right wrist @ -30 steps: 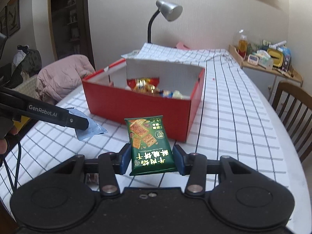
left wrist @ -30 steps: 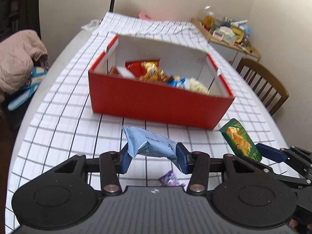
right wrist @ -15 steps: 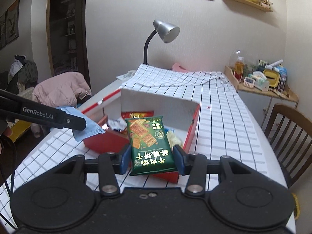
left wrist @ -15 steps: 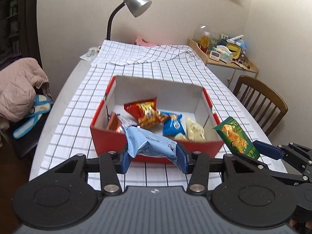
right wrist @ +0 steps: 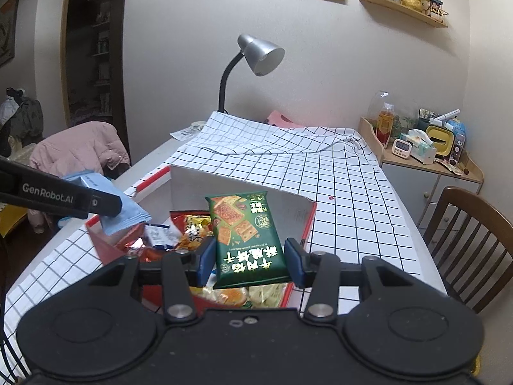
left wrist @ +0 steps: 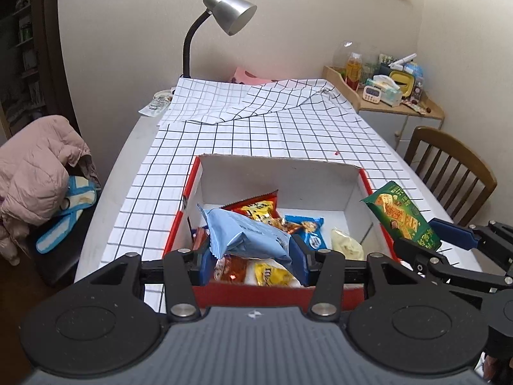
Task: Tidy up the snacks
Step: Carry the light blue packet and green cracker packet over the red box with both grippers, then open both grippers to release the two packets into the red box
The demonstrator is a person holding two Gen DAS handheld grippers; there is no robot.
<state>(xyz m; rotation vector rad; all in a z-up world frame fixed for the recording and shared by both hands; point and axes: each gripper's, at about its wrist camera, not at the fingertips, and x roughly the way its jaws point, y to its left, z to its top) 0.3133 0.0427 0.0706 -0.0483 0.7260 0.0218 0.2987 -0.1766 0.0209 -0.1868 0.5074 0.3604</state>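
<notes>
Left gripper (left wrist: 251, 255) clamps a blue packet (left wrist: 247, 235), right gripper (right wrist: 250, 261) a green packet (right wrist: 245, 237), both above the red box (left wrist: 282, 295).

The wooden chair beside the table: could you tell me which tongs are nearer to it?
Right. The right tongs, holding the green packet, hang over the red box's chair-side edge; the left tongs, holding the blue packet, are over its middle, farther from the chair.

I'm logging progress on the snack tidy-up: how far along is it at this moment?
Done: several packets already lie inside the red box. In hand: the left tool grips a light blue packet and the right tool grips a green cracker packet, both held above the box. Left: releasing both into it. Any other loose snacks aren't visible.
</notes>
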